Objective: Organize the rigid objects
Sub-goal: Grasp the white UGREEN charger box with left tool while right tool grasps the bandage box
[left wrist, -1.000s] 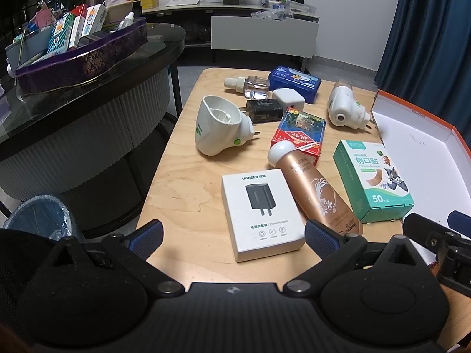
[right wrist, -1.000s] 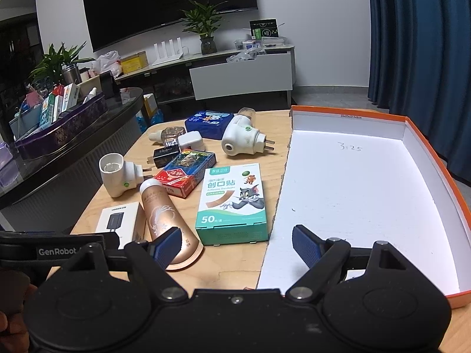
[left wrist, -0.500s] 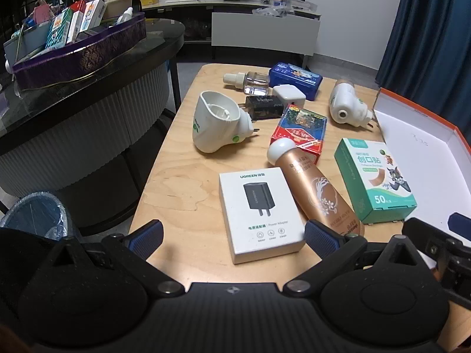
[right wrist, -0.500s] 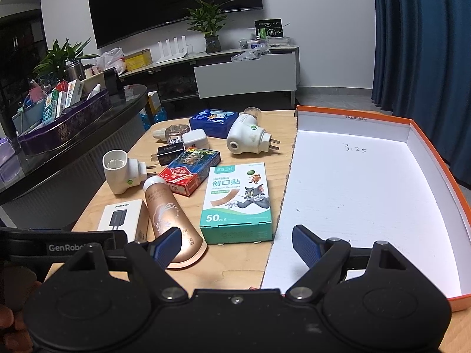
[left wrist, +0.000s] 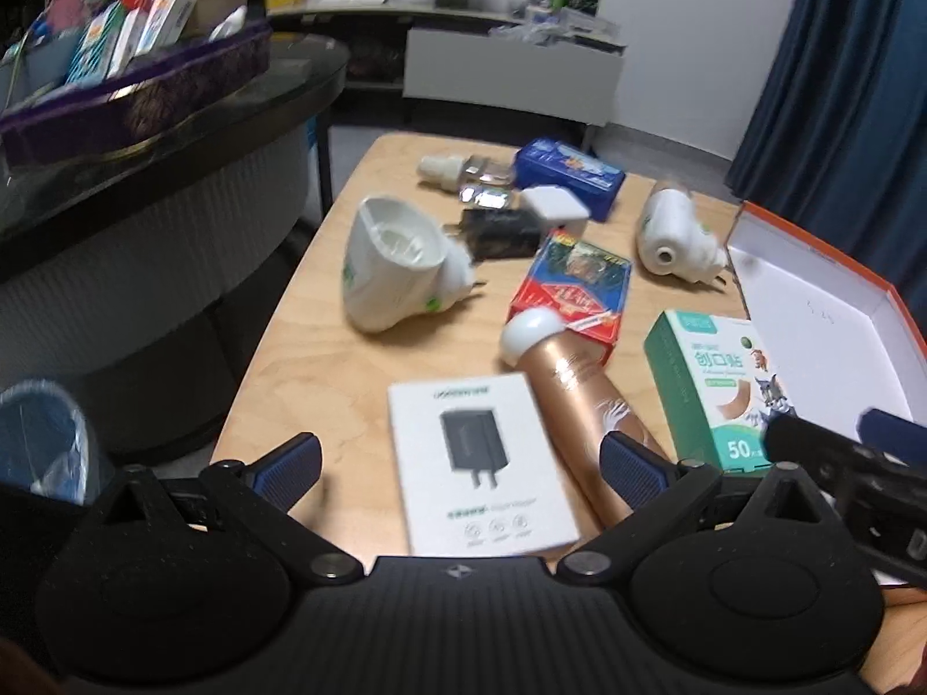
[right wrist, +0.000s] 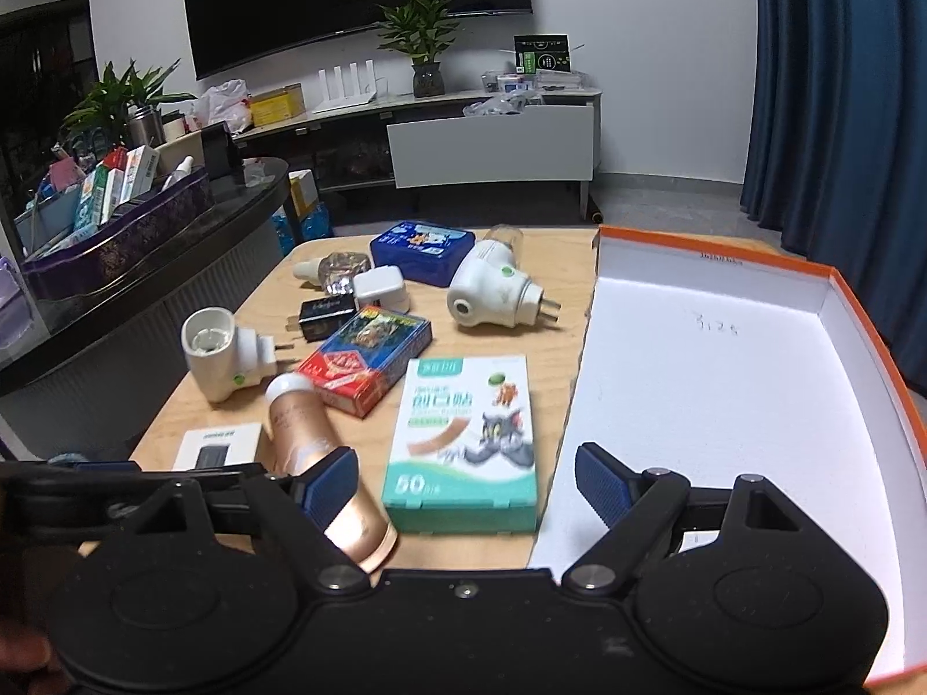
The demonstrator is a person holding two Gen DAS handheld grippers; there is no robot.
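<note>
Wooden table (left wrist: 324, 382) carries a loose spread of small items, and the left wrist view of it is smeared by blur, so most print on the packaging is unreadable there. The left gripper (left wrist: 457, 454) hangs with its jaws spread wide and nothing between them, above the white charger box (left wrist: 481, 463), whose near edge is hidden behind the gripper body. Just right of that box lies the gold bottle (left wrist: 579, 399), its base covered by the right-hand fingertip. The right gripper (right wrist: 466, 483) is likewise spread wide and holds nothing; it sits over the near end of the green bandage box (right wrist: 463, 446), beside the edge of the orange-rimmed tray (right wrist: 869, 313), whose near corner is cut off by the tool. Farther back lie the red card box (right wrist: 368, 359), a white plug-in vaporizer (right wrist: 492, 292), a second vaporizer (right wrist: 223, 350), a blue case (right wrist: 423, 249), a black adapter (right wrist: 324, 315) and a white adapter (right wrist: 379, 289). A small glass bottle (right wrist: 336, 269) behind them is hard to make out.
</note>
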